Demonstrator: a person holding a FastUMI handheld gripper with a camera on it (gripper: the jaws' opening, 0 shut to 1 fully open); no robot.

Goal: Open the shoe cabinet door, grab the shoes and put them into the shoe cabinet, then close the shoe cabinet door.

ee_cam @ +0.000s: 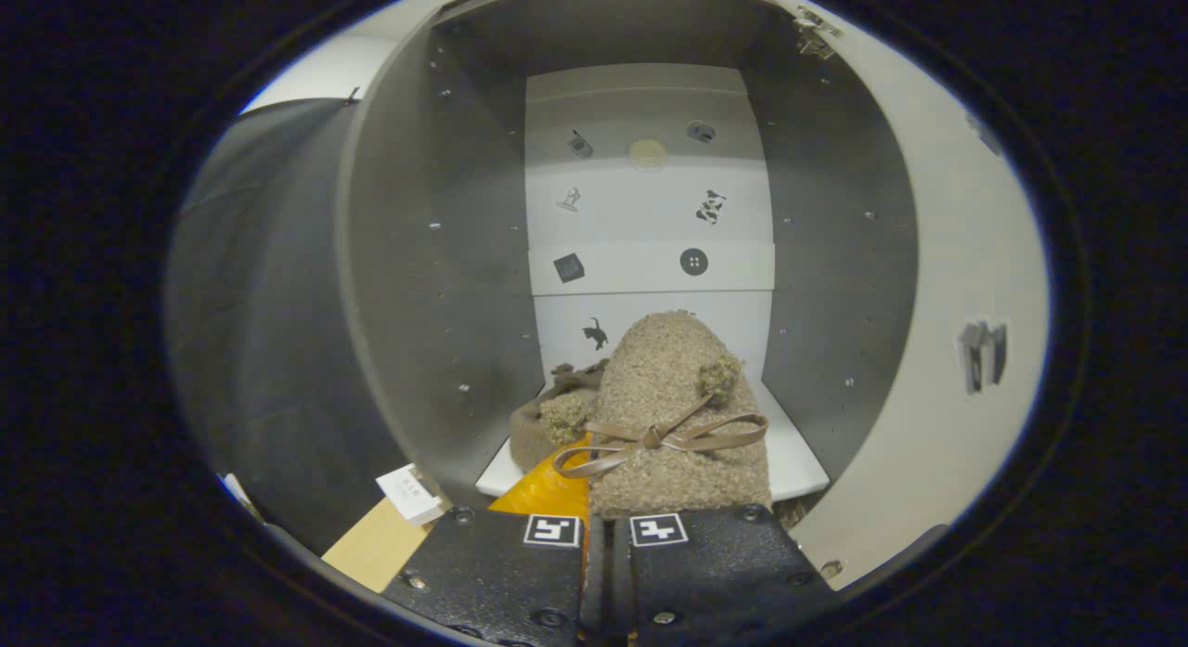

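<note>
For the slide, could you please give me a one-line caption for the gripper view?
Gripper carries a fuzzy bow-tied shoe into the open shoe cabinet, beside its mate already on the shelf.

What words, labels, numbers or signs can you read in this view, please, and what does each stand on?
No text is readable.
White tag beside the cabinet's left wall: print too small.
Door sticker: blurred.
Back panel: picture stickers, no words.
Gripper, fingers nearly together behind the bow shoe: square coded markers only.
</note>
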